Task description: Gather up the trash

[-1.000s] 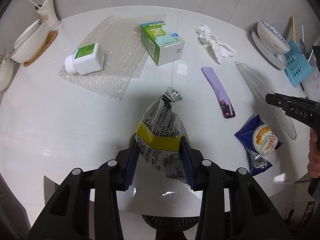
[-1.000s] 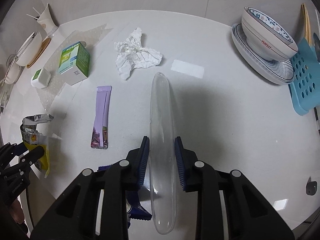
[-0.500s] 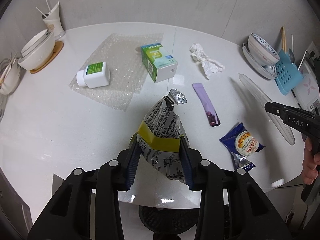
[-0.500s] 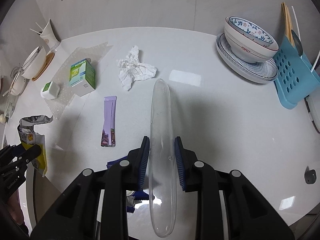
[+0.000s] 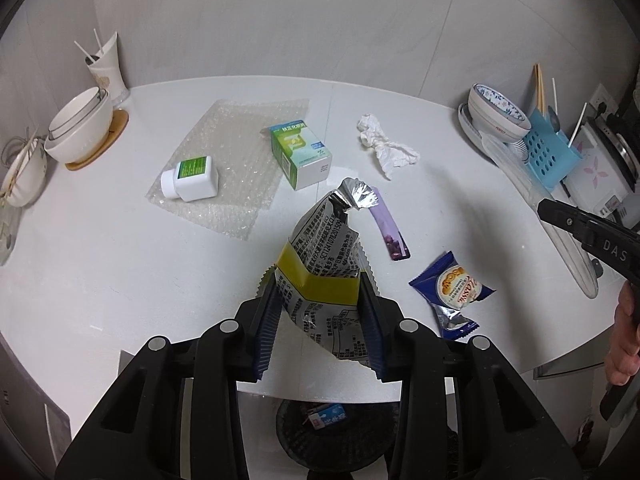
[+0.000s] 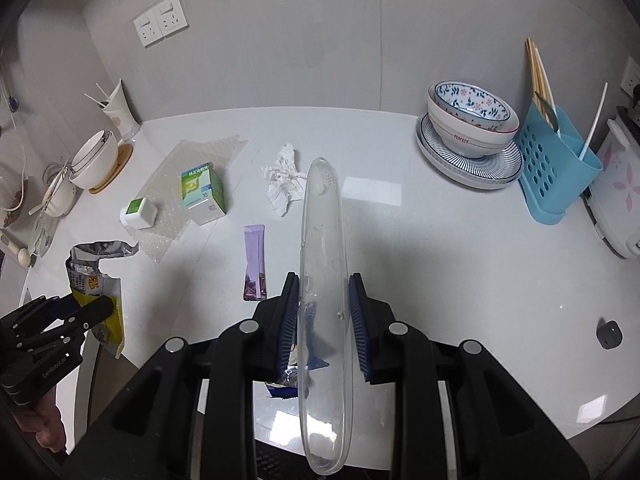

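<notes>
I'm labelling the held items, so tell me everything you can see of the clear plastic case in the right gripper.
The clear plastic case is long, slim, transparent and round-ended, with a few small holes near its far end. It looks like rigid plastic and seems empty. The right gripper clamps it around mid-length between ribbed blue pads, pointing away from the camera, lifted above the white table.

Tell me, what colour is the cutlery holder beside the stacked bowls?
Light blue, with round holes: the cutlery holder shows best in the right wrist view.

Place: home kitchen or dining corner
Evidence: stacked bowls on plate, chopsticks in blue utensil caddy, wall sockets, white table
</notes>
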A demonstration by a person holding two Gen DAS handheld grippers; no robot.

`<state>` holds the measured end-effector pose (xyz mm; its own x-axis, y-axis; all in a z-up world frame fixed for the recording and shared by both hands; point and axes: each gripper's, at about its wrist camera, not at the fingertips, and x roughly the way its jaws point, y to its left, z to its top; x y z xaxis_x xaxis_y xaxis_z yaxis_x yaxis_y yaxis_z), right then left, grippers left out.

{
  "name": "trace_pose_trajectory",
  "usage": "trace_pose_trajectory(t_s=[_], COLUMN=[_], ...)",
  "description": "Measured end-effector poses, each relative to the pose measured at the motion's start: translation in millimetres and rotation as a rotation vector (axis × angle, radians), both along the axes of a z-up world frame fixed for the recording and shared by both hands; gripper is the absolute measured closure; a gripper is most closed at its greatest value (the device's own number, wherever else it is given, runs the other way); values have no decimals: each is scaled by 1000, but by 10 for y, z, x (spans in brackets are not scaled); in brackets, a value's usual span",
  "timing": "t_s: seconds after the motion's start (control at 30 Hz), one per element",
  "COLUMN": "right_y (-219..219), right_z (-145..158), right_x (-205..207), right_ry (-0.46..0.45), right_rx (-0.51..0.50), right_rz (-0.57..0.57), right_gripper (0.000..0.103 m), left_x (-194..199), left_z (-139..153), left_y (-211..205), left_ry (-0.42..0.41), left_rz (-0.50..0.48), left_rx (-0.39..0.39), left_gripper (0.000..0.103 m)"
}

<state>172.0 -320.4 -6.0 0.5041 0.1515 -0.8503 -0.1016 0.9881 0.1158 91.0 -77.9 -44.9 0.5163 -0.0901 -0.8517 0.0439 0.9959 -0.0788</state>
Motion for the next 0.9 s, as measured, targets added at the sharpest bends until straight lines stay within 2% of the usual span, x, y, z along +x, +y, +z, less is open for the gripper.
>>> trace_pose_trajectory(t_s=[0.2,0.5,0.9], right_y=[38,156,368], right_z=[248,465,494], right_x=[-263,-683,-1284], right_ry=[-61,-115,-138], right_rx=[23,43,64], right_rz=[-5,13,69], right_gripper=[78,78,78], left_x=[-158,-457,-871], left_z=[166,360,278], left_y=[-18,5,150], left_ry=[-35,-70,-59], left_rz=[-20,-30,-24], left_rx=[1,7,-22], left_gripper=[67,67,68])
